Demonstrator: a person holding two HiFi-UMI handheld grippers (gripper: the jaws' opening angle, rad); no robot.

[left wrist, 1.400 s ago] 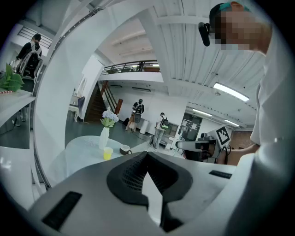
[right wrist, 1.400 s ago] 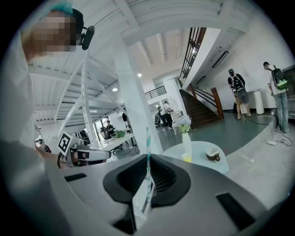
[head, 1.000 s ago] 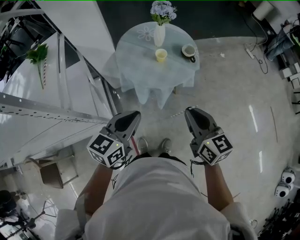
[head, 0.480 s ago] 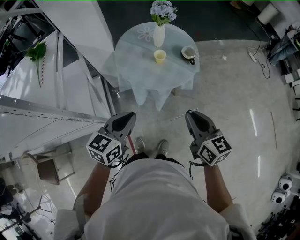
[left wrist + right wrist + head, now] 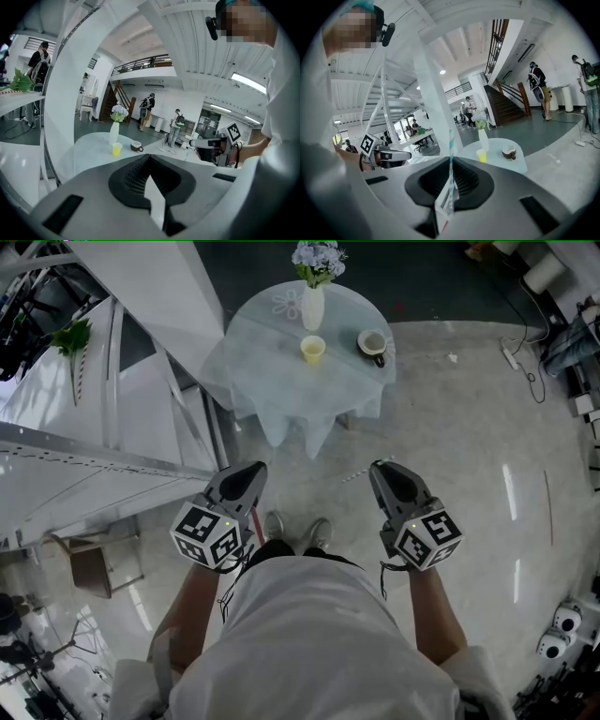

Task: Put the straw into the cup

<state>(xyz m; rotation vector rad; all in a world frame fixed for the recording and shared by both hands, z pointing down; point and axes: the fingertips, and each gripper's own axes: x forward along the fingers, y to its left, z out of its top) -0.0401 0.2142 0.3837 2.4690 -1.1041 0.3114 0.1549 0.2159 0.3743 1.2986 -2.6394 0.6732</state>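
The head view is dim and grey. The polished floor (image 5: 469,427) carries pale streaks of glare at the right. Both gripper views are much brighter and lit from overhead: a ceiling strip light (image 5: 248,82) glows in the left one, a round ceiling lamp (image 5: 442,72) in the right. Each is a fisheye circle with black corners, and the straight white beams (image 5: 433,103) bow towards the rim. The nearest foreground looks soft, and the straw (image 5: 451,154) seems slightly blurred close in.
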